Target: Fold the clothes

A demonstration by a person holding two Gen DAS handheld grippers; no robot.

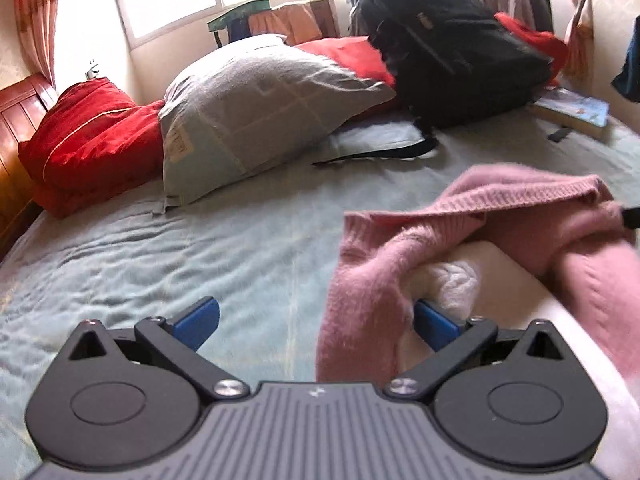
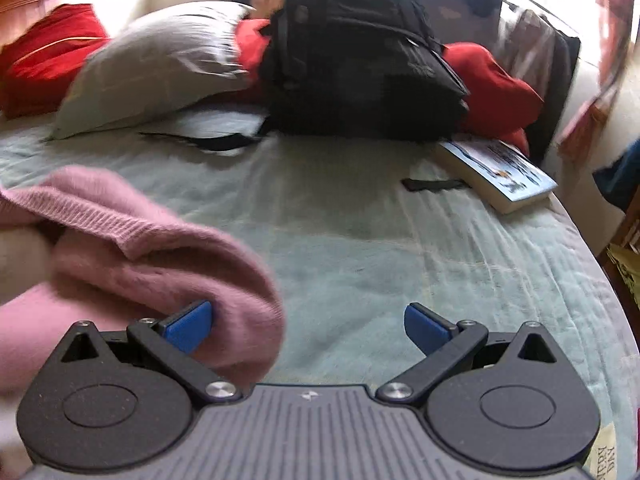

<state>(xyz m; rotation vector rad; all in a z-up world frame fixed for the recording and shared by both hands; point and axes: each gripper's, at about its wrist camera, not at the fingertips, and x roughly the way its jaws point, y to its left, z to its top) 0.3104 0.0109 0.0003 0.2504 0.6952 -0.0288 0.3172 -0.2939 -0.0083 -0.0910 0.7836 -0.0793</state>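
Note:
A fluffy pink knit sweater (image 1: 480, 232) lies bunched on the pale green bed sheet (image 1: 200, 248), with white cloth (image 1: 460, 280) showing under it. My left gripper (image 1: 316, 320) is open; its right blue pad (image 1: 434, 326) is partly tucked behind a fold of the sweater, its left pad over bare sheet. In the right wrist view the pink sweater (image 2: 132, 248) fills the left side. My right gripper (image 2: 308, 326) is open, its left blue pad (image 2: 188, 326) against the sweater's edge, its right pad over the sheet. Nothing is clamped.
At the bed's far side lie a grey pillow (image 1: 256, 108), red bedding (image 1: 88, 128), a black backpack (image 1: 452, 60) with a loose strap, and a book (image 2: 496, 172). A wooden headboard (image 1: 16, 128) stands at left, window and curtains behind.

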